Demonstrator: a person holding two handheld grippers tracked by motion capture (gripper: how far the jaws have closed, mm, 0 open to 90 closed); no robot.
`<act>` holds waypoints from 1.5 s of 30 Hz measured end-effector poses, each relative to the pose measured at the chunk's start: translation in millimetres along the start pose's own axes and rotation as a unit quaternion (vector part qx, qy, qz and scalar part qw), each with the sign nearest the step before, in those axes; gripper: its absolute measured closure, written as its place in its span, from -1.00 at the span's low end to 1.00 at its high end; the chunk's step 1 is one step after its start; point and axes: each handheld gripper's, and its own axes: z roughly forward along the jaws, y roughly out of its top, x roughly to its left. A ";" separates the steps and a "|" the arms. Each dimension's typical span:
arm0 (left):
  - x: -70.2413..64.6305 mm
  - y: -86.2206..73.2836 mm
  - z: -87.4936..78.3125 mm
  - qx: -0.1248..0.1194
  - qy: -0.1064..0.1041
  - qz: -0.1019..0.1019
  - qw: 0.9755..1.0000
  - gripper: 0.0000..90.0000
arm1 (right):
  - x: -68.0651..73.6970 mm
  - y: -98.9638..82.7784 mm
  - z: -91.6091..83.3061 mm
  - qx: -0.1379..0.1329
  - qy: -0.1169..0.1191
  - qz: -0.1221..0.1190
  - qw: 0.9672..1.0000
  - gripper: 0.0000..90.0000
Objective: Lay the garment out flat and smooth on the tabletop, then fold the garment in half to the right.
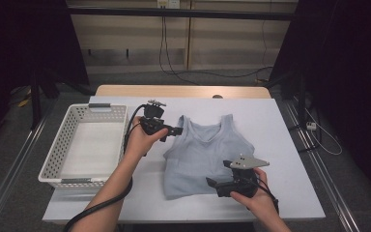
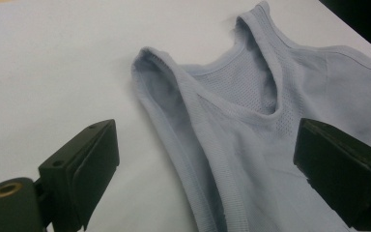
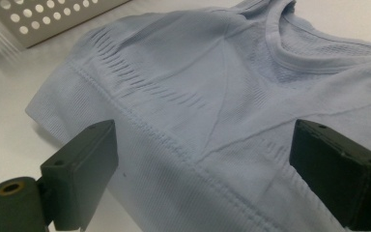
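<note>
The desk (image 1: 280,193) is covered in a white sheet, with a strip of bare wood showing along its far edge. On its left part stands a white perforated basket (image 1: 58,154), long side running away from the person.

Just right of the basket, near the middle of the desk, a pale blue tank top (image 1: 205,154) lies flat with its 2 straps and neckline toward the far edge and its ribbed hem toward the person. In the left gripper view the near strap (image 2: 162,92) lies on the white sheet, with mesh fabric visible inside the neckline. In the right gripper view the hem band and a corner of the top lie on the sheet, with the basket beyond.

The left tongs (image 1: 173,130), held in the person's left hand (image 1: 142,140), sit by the strap at the top's upper left corner. Their jaws stand wide apart, one over the bare sheet and the other over the fabric, gripping nothing.

The right tongs (image 1: 213,186), held in the right hand (image 1: 253,195), are at the hem near the top's lower right corner. Their jaws also stand wide, spanning the hem band, and nothing is pinched between them.
</note>
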 end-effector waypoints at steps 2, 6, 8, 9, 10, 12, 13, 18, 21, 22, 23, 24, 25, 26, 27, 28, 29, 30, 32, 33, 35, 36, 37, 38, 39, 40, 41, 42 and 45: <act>-0.7 0.8 0.3 0.002 -0.001 0.002 1.000 -0.80 | 1.2 -0.4 1.0 0.003 0.000 -0.003 1.000 -0.78; -1.4 1.9 1.1 0.003 -0.002 0.006 1.000 -0.80 | 3.2 -0.6 2.4 0.006 0.002 -0.004 1.000 -0.78; -1.4 2.4 0.9 0.002 -0.003 0.006 1.000 -0.80 | 4.1 -0.3 3.5 0.006 0.002 -0.007 1.000 -0.78; -1.5 2.8 0.7 0.001 -0.003 0.005 1.000 -0.80 | 4.8 -0.3 4.1 0.007 0.003 -0.009 1.000 -0.78; -1.6 3.3 0.6 -0.001 -0.002 0.004 1.000 -0.80 | 5.2 -0.4 4.6 0.009 0.004 -0.010 1.000 -0.78; -1.0 4.5 -0.5 -0.002 -0.003 0.006 1.000 -0.80 | 5.7 -0.5 6.3 0.011 0.005 -0.010 1.000 -0.78; -0.9 4.7 -0.7 -0.003 -0.003 0.006 1.000 -0.80 | 5.9 -0.4 7.2 0.011 0.005 -0.009 1.000 -0.78; 0.6 5.0 -1.2 0.000 -0.001 0.008 1.000 -0.80 | 7.9 -0.8 9.2 0.016 0.006 -0.014 1.000 -0.78; 0.6 6.1 -1.2 -0.003 -0.002 0.004 1.000 -0.80 | 9.7 -0.6 8.8 0.015 0.006 -0.015 1.000 -0.78; 0.5 6.7 -1.3 -0.005 -0.003 0.004 1.000 -0.80 | 10.4 -0.4 8.6 0.017 0.007 -0.016 1.000 -0.78; 0.2 7.4 -1.7 -0.003 -0.002 0.005 1.000 -0.80 | 11.2 0.0 8.6 0.016 0.007 -0.018 1.000 -0.78; 0.3 7.9 -2.4 -0.002 -0.002 0.008 1.000 -0.81 | 11.8 0.4 8.6 0.017 0.006 -0.019 1.000 -0.78; 0.0 8.1 -2.9 -0.006 -0.004 0.006 1.000 -0.81 | 12.2 0.9 8.9 0.016 0.007 -0.020 1.000 -0.78; -0.3 8.2 -2.9 -0.007 -0.005 0.005 1.000 -0.81 | 13.2 1.4 9.3 0.016 0.006 -0.020 1.000 -0.78; 0.0 8.2 -3.1 -0.005 -0.004 0.007 1.000 -0.81 | 13.6 1.5 9.9 0.017 0.008 -0.022 1.000 -0.78; 0.5 8.0 -3.2 -0.004 -0.003 0.009 1.000 -0.81 | 14.4 1.7 11.0 0.017 0.007 -0.022 1.000 -0.78; 1.1 7.8 -3.2 -0.004 -0.004 0.008 1.000 -0.81 | 14.8 1.9 11.6 0.018 0.007 -0.022 1.000 -0.78; 1.3 7.7 -3.0 -0.005 -0.003 0.006 1.000 -0.81 | 15.8 2.2 12.8 0.020 0.010 -0.023 0.999 -0.78; 2.5 8.0 -3.1 -0.004 -0.002 0.006 1.000 -0.81 | 17.2 3.0 14.7 0.019 0.011 -0.024 0.999 -0.78; 2.6 8.4 -2.7 -0.006 -0.002 0.001 1.000 -0.81 | 17.8 3.7 15.4 0.020 0.012 -0.026 0.999 -0.78; 3.8 9.6 -2.6 -0.004 -0.002 0.006 1.000 -0.81 | 19.8 5.2 17.5 0.018 0.012 -0.027 0.999 -0.78; 3.9 10.3 -2.1 -0.005 -0.001 0.005 1.000 -0.81 | 20.7 5.7 18.7 0.018 0.013 -0.028 0.999 -0.78; 4.0 11.0 -1.6 -0.004 0.000 0.006 1.000 -0.81 | 21.5 6.0 19.9 0.019 0.013 -0.030 0.999 -0.79; 4.3 11.8 -0.9 -0.003 -0.001 0.008 1.000 -0.81 | 22.1 6.2 20.8 0.020 0.014 -0.030 0.999 -0.79; 4.1 12.2 -0.1 -0.003 -0.001 0.007 1.000 -0.81 | 23.0 6.6 22.3 0.020 0.015 -0.031 0.999 -0.79; 4.0 12.6 1.2 -0.005 -0.002 0.007 1.000 -0.81 | 23.6 6.7 23.1 0.020 0.016 -0.031 0.999 -0.79; 4.2 13.2 2.8 -0.003 -0.001 0.008 1.000 -0.81 | 24.1 6.9 24.0 0.019 0.017 -0.031 0.999 -0.79; 4.4 13.4 4.0 -0.003 -0.001 0.009 1.000 -0.81 | 24.9 7.1 24.9 0.020 0.018 -0.030 0.999 -0.79; 5.8 14.0 9.7 0.002 0.000 0.009 1.000 -0.81 | 25.8 7.5 26.5 0.021 0.018 -0.031 0.999 -0.79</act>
